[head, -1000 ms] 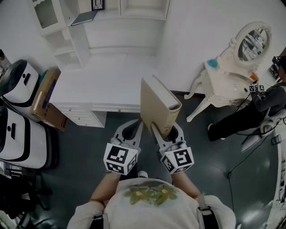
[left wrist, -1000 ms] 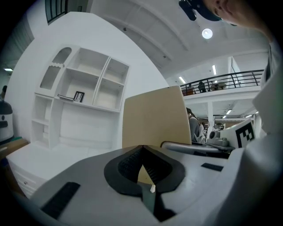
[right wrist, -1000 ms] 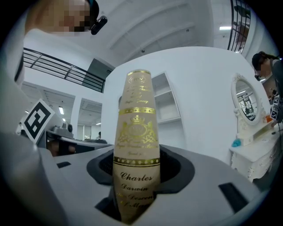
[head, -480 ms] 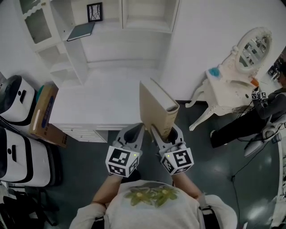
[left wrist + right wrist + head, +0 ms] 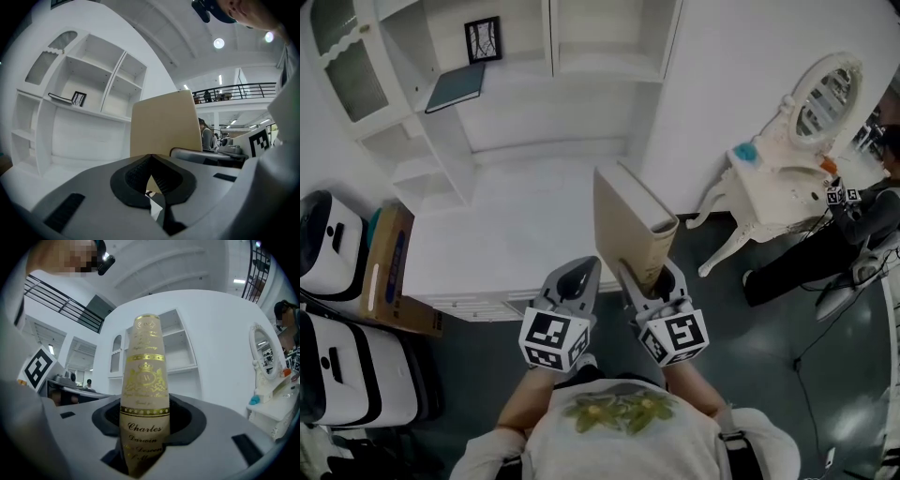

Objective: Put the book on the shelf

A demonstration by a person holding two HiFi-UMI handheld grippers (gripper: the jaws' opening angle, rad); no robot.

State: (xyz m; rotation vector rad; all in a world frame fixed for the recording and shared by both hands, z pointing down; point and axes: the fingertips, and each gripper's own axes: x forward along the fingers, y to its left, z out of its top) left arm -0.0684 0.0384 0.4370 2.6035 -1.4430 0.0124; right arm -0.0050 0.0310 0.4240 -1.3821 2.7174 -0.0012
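Grip sits low on the book (image 5: 630, 225): the right tool (image 5: 649, 283) is clamped on its bottom end, with the gilt spine turned toward that tool's own camera. The tan volume therefore stands upright, and its upper part is free to go in first (a sensible hold for sliding it into a compartment). The left tool (image 5: 577, 274) has its jaws pressed together on nothing. It hangs just beside the cover, probably in reserve to steady the book.

The book is in the air over the near edge of the white bench (image 5: 506, 234), well apart from the shelf (image 5: 581, 70) on the back wall. The bench top between them looks bare, so the way forward seems open. The upper left ledge carries a dark flat book (image 5: 457, 86) and a small framed picture (image 5: 483, 39). The compartments right of the upright divider appear bare and likely offer more room. That divider and the shelf boards are the edges the cover must clear. A white dressing table (image 5: 769, 178) stands to the right, off the path.
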